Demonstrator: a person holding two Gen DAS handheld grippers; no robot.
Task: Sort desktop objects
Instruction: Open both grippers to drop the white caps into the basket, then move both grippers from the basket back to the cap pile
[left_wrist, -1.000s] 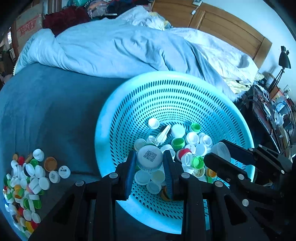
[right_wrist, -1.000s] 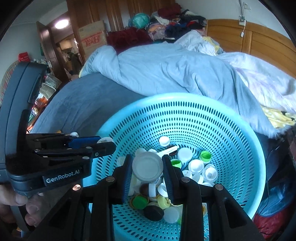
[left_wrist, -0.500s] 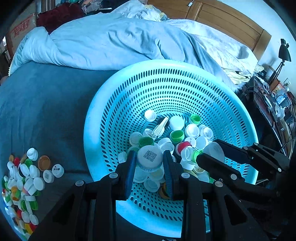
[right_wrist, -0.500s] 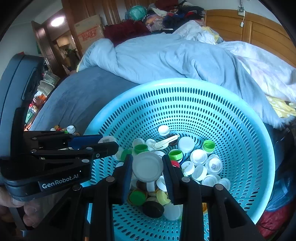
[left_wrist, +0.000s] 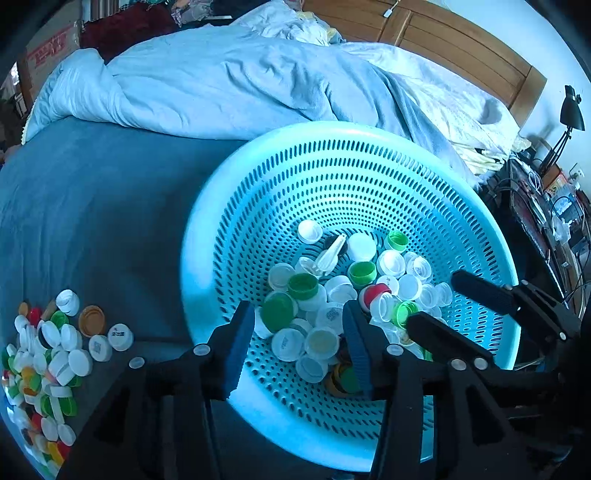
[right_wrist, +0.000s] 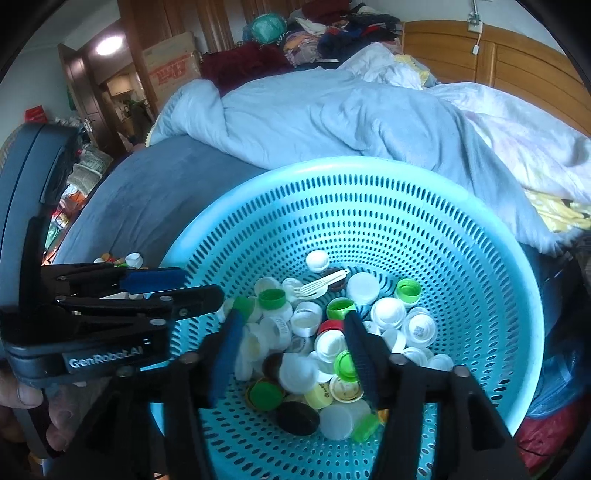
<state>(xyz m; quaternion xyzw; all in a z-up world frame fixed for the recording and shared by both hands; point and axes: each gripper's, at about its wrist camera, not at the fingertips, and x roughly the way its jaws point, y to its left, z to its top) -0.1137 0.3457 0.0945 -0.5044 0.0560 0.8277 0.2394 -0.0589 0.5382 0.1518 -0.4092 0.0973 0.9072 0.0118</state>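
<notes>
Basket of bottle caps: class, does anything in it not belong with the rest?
Yes. A small white plastic fork lies on the pile near the far side of the blue basket, a lone utensil; everything else visible in there is a bottle cap.

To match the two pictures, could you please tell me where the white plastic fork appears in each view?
Left wrist: fork lies above centre, among the caps at the basket's far side.
Right wrist: fork lies just above centre, at the pile's far edge.
Shared landmark: the blue basket.

I see white, green and red caps (left_wrist: 332, 295) heaped loose in the tilted blue basket (left_wrist: 258, 192); more caps (left_wrist: 55, 354) lie on the bed.
</notes>
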